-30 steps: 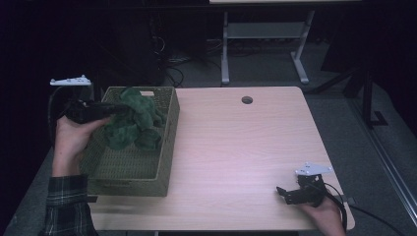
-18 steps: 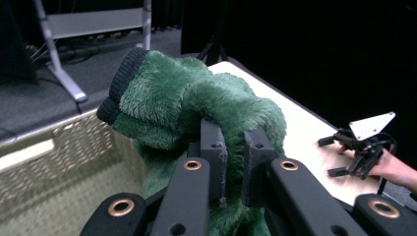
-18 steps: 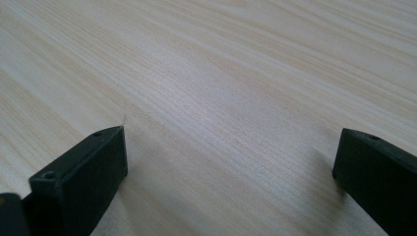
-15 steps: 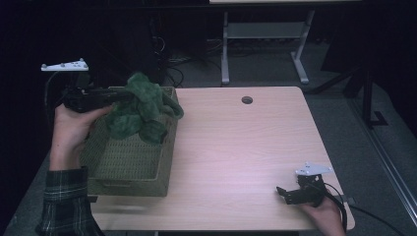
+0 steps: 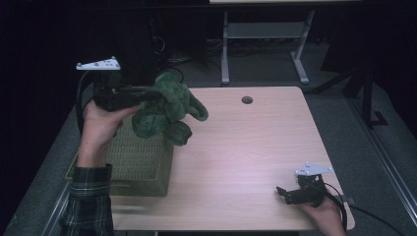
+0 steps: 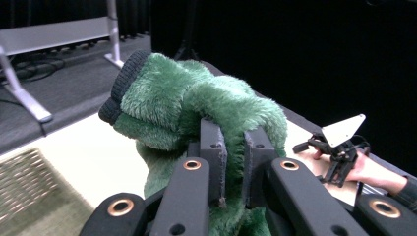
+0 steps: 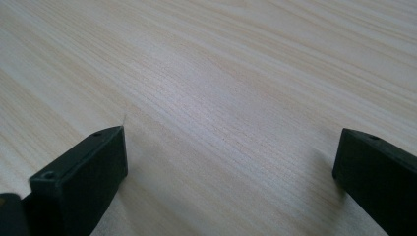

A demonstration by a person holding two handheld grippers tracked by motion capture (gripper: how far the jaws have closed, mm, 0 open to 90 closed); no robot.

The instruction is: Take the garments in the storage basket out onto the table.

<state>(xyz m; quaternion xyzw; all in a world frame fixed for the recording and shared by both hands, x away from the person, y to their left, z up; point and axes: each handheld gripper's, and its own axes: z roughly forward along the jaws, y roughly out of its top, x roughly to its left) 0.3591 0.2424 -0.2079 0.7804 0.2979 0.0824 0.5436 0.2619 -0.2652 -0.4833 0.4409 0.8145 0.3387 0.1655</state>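
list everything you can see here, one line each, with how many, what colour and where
plush toy: one, green, held in the air above the basket's far right corner, clamped in the left gripper
basket: one, olive woven, left side of the table
table: one, light wood, centre
cable hole: one, dark, far edge of the table
metal frame: one, grey, floor behind the table
left gripper: one, black, shut on the toy
right gripper: one, black, open, near right corner of the table

Fuzzy green plush toy [image 5: 167, 110], dark cuff, held aloft beside woven basket [image 5: 140, 162]
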